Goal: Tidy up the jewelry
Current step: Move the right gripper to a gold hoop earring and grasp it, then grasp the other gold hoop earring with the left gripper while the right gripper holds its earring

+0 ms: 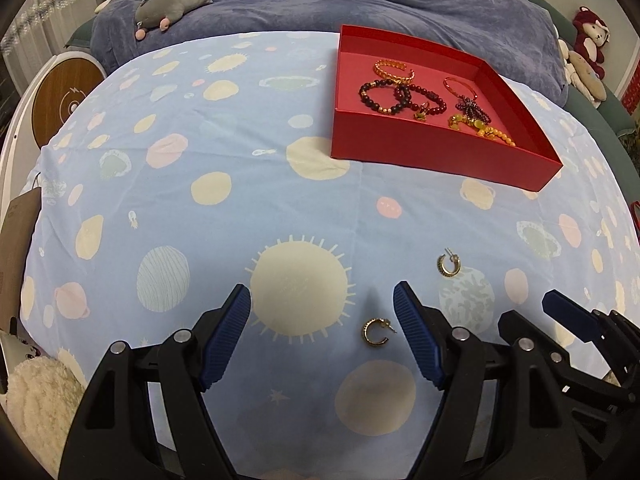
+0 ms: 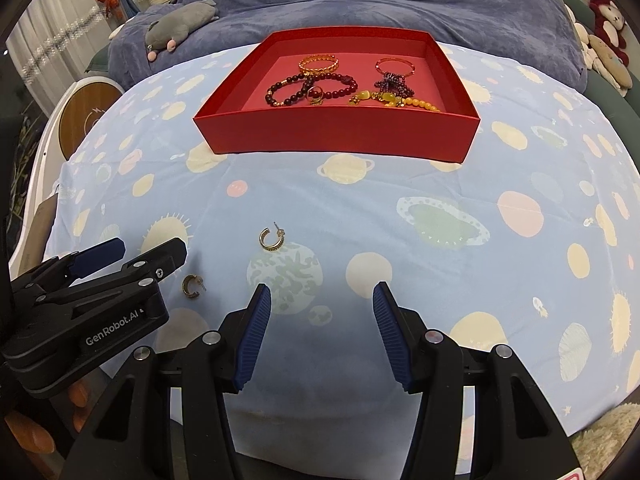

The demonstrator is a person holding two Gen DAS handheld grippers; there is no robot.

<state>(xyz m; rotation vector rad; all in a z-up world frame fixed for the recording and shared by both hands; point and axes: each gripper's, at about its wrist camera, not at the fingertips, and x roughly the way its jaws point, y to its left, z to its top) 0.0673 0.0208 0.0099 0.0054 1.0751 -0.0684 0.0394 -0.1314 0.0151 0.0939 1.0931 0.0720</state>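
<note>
Two small gold hoop earrings lie on the blue planet-print cloth. The nearer earring (image 1: 375,332) (image 2: 192,286) rests between the fingers of my left gripper (image 1: 321,292) (image 2: 148,246), close to its right pad and untouched. The farther earring (image 1: 448,266) (image 2: 272,239) lies just ahead and left of my right gripper (image 2: 322,291) (image 1: 532,312). Both grippers point down at the cloth, open and holding nothing. Beyond them stands a red box (image 1: 440,160) (image 2: 340,132) holding a gold bangle (image 2: 319,63), dark red bead bracelets (image 2: 296,92), a thin bangle, purple beads and yellow beads (image 2: 404,101).
A grey plush toy (image 1: 172,4) lies on the blue blanket behind the cloth. More plush toys (image 1: 588,52) sit at the far right. A round wooden disc (image 1: 66,100) and a cardboard piece (image 1: 18,248) stand at the left edge. Something white and fluffy (image 1: 40,404) lies near left.
</note>
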